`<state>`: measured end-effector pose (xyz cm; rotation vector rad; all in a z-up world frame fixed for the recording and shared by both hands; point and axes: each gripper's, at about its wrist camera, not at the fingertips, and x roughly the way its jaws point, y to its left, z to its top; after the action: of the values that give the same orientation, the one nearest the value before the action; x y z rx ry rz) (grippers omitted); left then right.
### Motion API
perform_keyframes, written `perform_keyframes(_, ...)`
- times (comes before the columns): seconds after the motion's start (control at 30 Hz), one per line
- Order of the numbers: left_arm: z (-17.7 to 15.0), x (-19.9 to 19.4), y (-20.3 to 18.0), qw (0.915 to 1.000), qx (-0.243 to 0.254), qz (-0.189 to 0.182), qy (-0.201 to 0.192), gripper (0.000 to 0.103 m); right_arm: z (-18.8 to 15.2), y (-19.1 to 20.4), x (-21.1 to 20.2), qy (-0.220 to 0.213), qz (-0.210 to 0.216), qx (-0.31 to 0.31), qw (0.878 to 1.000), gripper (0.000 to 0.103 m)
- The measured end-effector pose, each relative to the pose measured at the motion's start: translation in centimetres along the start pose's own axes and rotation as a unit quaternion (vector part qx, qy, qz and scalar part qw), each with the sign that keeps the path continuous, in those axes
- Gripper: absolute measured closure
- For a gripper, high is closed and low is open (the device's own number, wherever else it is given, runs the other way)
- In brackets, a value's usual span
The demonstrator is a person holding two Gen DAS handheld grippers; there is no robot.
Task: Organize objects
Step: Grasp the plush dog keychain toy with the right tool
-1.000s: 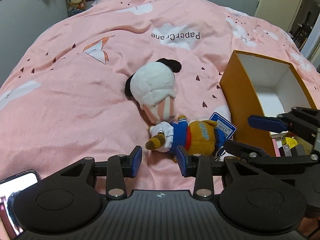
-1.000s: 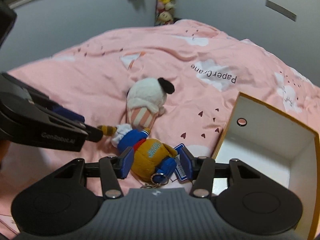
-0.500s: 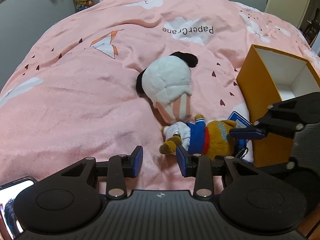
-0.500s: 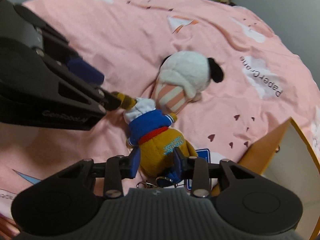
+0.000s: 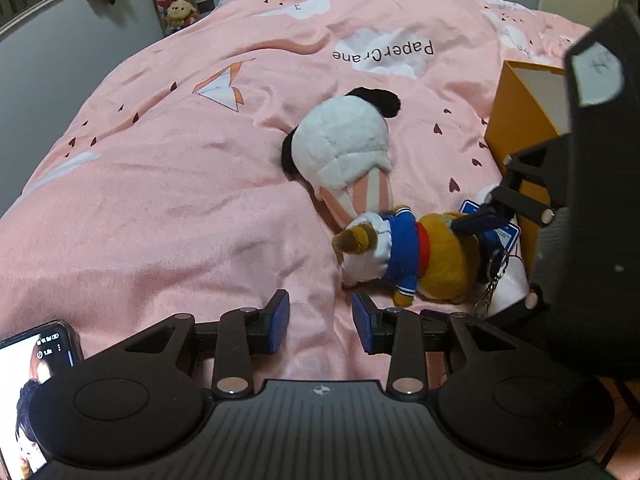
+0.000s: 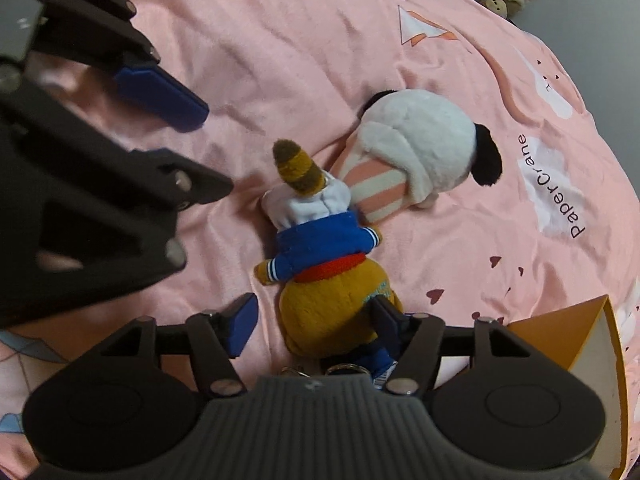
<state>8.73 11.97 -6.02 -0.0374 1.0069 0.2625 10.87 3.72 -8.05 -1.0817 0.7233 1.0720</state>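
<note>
right gripper (image 6: 316, 330) jaws just opened, straddling bear plush (image 6: 332, 280), unclamped | left gripper (image 5: 320, 322) jaws apart, empty | risk: keyring (image 5: 490, 288) snags, plush slips short of orange box (image 5: 520, 120)

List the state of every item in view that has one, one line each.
Orange box: open, on its side on the bed.
Yellow plush keychain: lying on the quilt between the right hand-held gripper jaws.
White plush: lying untouched.
Right hand-held gripper: just opening, left pad clear of plush.
Left hand-held gripper: open, empty.
</note>
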Motion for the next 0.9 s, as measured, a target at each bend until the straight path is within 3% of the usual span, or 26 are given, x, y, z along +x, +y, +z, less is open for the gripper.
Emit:
perform_keyframes(0.23,0.1,0.0,0.6,0.9998,-0.016,-0.010,0.001,0.060,0.7,-0.7,1.5,0.018,-0.017,-0.009,1.000,0.034)
perform_keyframes(0.33,0.1,-0.1,0.7,0.9997,-0.021,-0.014,0.000,0.060,0.9,-1.2,1.6,0.020,-0.017,0.005,1.000,0.040)
perform_keyframes(0.57,0.5,-0.5,1.7,0.9984,-0.050,-0.022,-0.014,0.060,0.3,-3.9,-0.6,0.010,0.016,0.101,0.995,0.047)
perform_keyframes(0.77,0.9,-0.8,2.1,0.9972,-0.064,-0.035,-0.020,0.060,-1.1,-7.5,-2.3,0.007,0.066,0.237,0.969,0.048)
perform_keyframes(0.9,1.1,-0.7,2.0,0.9976,-0.060,-0.031,-0.016,0.060,-0.9,-9.1,-3.8,-0.023,0.124,0.313,0.941,0.048)
